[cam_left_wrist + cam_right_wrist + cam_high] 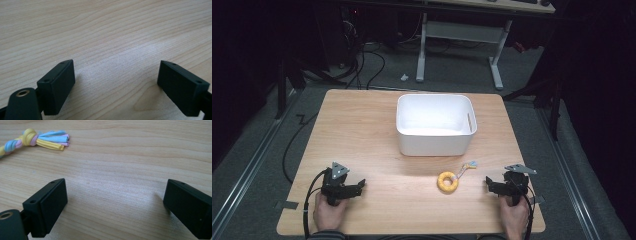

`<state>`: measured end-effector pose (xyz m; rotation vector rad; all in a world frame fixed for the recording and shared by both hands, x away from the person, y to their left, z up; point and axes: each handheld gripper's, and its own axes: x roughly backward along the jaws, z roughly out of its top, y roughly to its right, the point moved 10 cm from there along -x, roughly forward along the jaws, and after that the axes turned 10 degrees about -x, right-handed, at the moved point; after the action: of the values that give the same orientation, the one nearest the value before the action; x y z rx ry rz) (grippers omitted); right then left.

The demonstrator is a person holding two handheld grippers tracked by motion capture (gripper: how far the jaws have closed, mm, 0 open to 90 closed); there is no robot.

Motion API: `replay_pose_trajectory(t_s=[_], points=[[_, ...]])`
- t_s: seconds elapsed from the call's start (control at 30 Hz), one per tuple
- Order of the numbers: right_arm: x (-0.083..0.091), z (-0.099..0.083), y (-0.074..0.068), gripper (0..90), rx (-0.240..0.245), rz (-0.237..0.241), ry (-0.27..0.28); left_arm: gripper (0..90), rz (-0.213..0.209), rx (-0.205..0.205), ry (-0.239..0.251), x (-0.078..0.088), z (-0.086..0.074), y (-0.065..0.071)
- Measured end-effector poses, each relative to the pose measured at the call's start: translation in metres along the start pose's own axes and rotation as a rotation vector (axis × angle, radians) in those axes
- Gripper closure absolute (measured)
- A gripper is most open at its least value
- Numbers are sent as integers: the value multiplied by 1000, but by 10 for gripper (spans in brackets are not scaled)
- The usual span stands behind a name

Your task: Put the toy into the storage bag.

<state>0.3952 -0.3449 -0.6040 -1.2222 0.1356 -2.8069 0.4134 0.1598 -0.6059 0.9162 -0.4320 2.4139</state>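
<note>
The yellow ring toy (pixel 447 182) with its braided rope tail (pixel 30 140) lies on the wooden bench (pixel 372 130), just in front of the white bin (pixel 435 124) and nearer the right gripper (pixel 493 185) than the left gripper (pixel 358 187). Both grippers rest low at the bench's near edge, jaws spread wide with only bare wood between them.

Matt wood-grain table (pixel 362 130), smooth white plastic bin (pixel 432 142), braided cloth toy (pixel 32 138).

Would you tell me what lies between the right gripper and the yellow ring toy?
Only bare wood: in the high view, nothing sits on the table between the right gripper and the yellow ring toy.
</note>
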Motion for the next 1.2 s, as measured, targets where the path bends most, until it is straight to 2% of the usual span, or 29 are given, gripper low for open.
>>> replay_pose_trajectory(t_s=[0.3,1.0,1.03,1.1,1.2], points=[[0,0,2,55,-8,-12,3,149,0,0,0,0,0,0],[2,-1,-1,71,1,-4,-13,149,-1,-1,0,0,0,0],[2,-1,-1,76,3,-2,-14,149,-1,-1,0,0,0,0],[4,-1,-2,167,8,-4,-12,149,-1,-1,0,0,0,0],[5,-1,-3,195,6,-1,2,149,-1,-1,1,0,0,0]])
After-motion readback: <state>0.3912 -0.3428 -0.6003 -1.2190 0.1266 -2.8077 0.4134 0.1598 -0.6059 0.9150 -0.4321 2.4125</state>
